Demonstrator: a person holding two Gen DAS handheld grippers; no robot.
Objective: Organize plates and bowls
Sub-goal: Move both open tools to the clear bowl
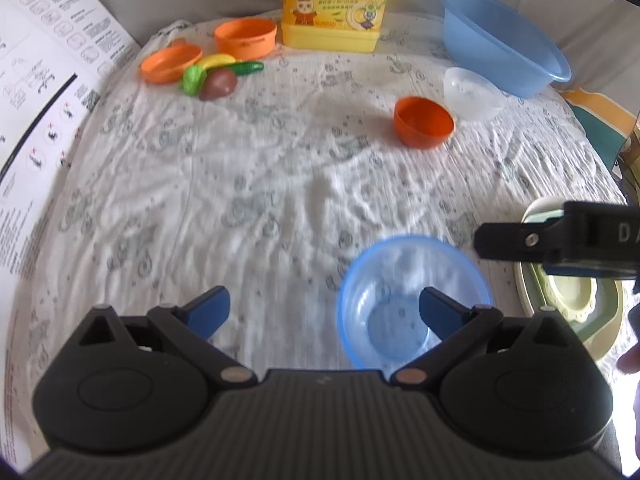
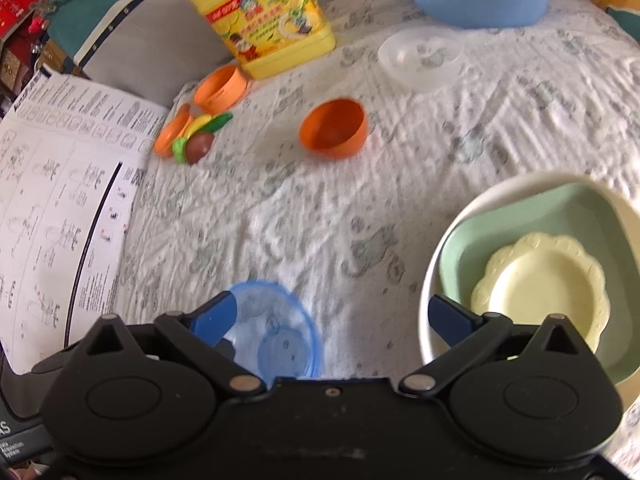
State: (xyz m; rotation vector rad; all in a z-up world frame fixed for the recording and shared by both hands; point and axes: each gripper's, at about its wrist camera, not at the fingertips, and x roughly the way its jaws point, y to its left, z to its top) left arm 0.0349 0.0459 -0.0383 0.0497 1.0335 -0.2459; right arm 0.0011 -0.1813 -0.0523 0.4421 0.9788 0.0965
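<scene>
Both grippers stand with jaws wide apart, empty: the left gripper (image 1: 324,312) has one finger over the clear blue bowl (image 1: 412,300), the right gripper (image 2: 334,318) hangs just right of that bowl. Nested plates (image 2: 532,276) lie right of it. Beyond it sit an orange bowl (image 1: 423,122), a clear bowl (image 1: 470,94) and a blue basin (image 1: 504,40).

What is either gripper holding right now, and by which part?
Nothing. The left gripper and right gripper are both open. The blue bowl sits on the cloth, not clamped.
</scene>
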